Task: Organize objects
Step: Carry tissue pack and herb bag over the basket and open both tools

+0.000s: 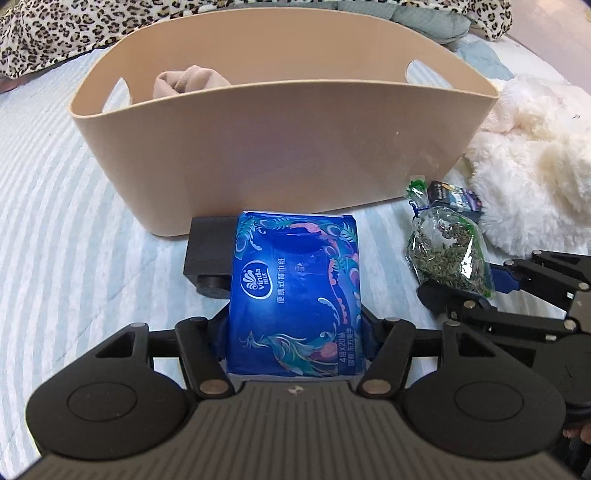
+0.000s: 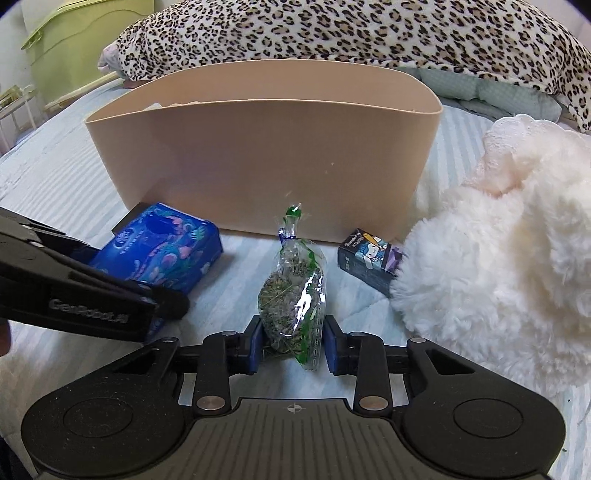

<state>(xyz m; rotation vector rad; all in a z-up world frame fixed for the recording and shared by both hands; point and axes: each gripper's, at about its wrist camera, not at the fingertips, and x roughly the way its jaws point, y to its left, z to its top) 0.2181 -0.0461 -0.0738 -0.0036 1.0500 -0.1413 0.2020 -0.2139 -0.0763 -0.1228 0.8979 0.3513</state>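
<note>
A beige plastic basket (image 1: 280, 147) stands on the striped bed, with a beige sock bundle (image 1: 188, 83) inside. My left gripper (image 1: 295, 332) is shut on a blue Vinda tissue pack (image 1: 295, 291), in front of the basket. A black box (image 1: 208, 251) lies partly under the pack's far left. My right gripper (image 2: 293, 345) has its pads on both sides of a clear bag of dried herbs (image 2: 291, 295), which stands upright on the bed. The basket (image 2: 266, 158), the tissue pack (image 2: 162, 258) and the left gripper's arm (image 2: 85, 288) also show in the right wrist view.
A small printed carton (image 2: 369, 258) lies right of the herb bag, against a fluffy white plush (image 2: 498, 240). A leopard-print blanket (image 2: 351, 33) lies behind the basket. A green bin (image 2: 85, 40) stands at far left.
</note>
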